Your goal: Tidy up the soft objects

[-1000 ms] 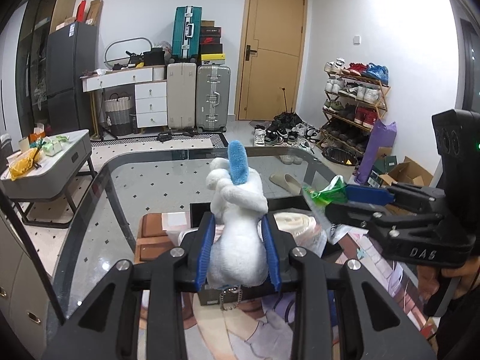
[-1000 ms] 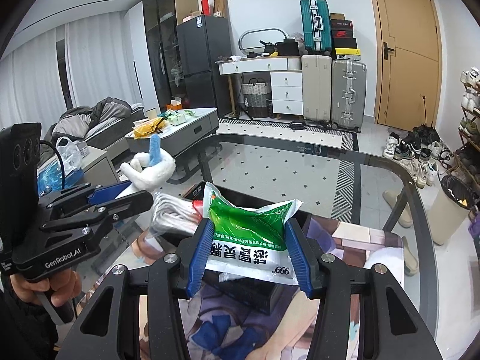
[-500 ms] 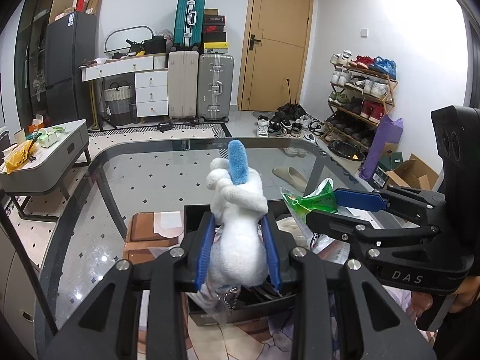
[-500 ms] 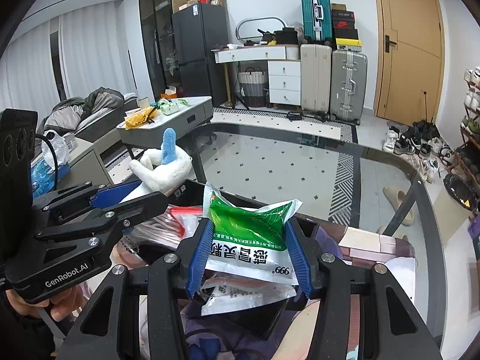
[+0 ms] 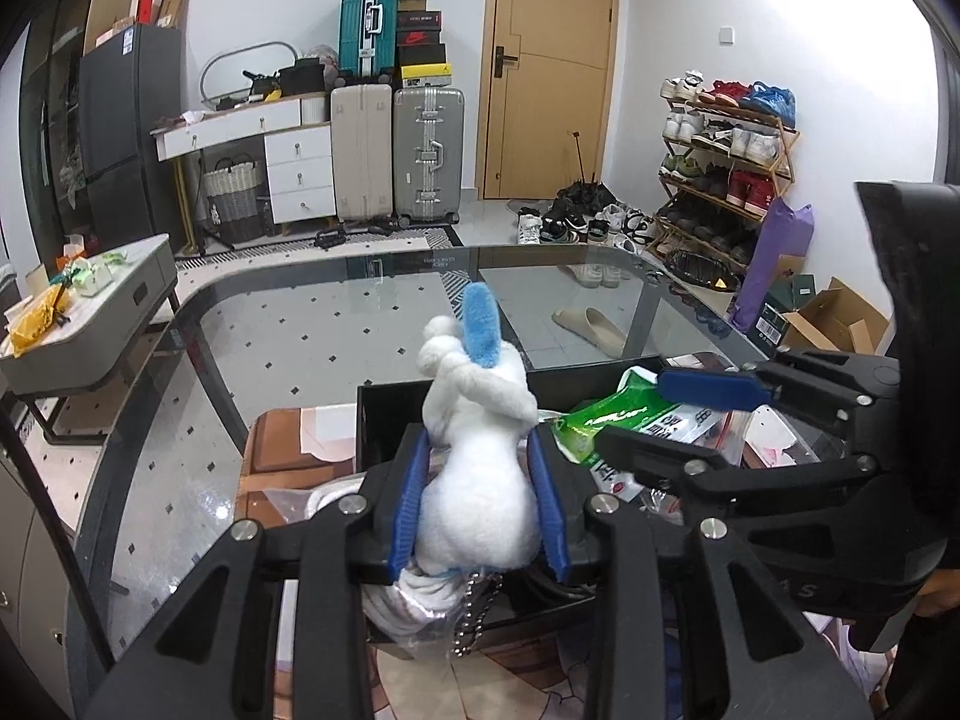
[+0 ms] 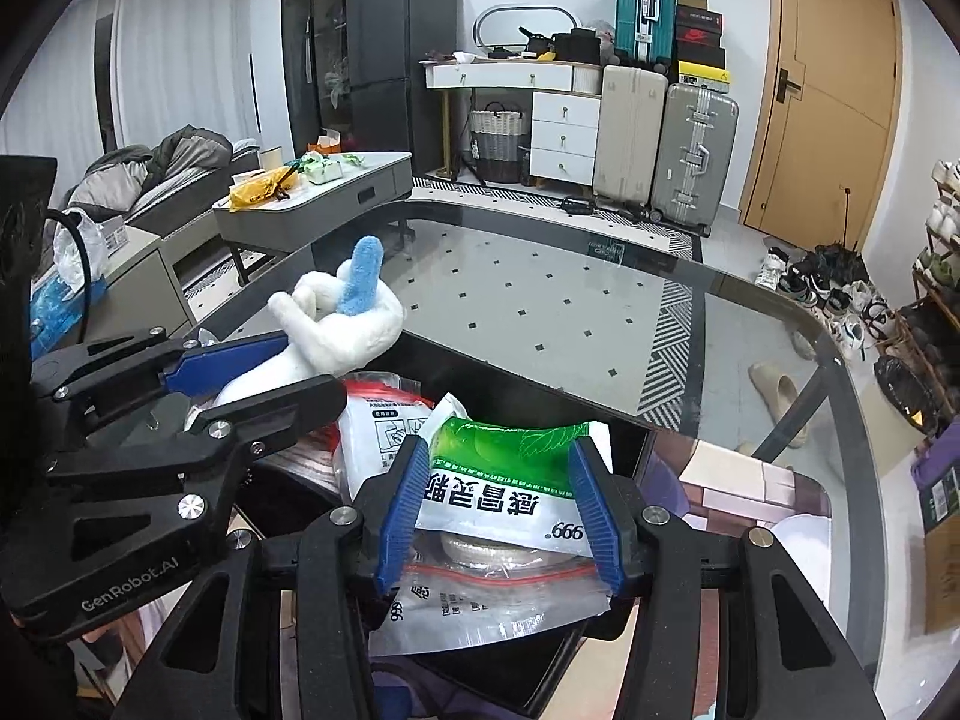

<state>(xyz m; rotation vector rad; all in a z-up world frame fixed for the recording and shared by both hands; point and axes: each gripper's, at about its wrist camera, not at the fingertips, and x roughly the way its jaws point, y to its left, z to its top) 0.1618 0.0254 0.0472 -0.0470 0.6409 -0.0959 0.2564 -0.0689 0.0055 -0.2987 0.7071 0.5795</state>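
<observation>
i see the black open box [image 6: 624,444] holding clear zip bags [image 6: 480,606]; my left fingers [image 5: 414,492] clamp a white plush toy [image 5: 480,468], my right fingers [image 6: 591,510] a green-white sachet [image 6: 504,480], over the glass surface [image 6: 540,300].

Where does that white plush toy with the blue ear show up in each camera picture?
Left wrist: white plush toy at lower centre, between the left gripper fingers.
Right wrist: at left, above the black box.
Shared landmark: teal suitcase by the far wall.

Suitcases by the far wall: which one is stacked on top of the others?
The teal suitcase. It stands upright on the beige suitcase; the beige one and the silver suitcase beside it stand on the floor.
</observation>
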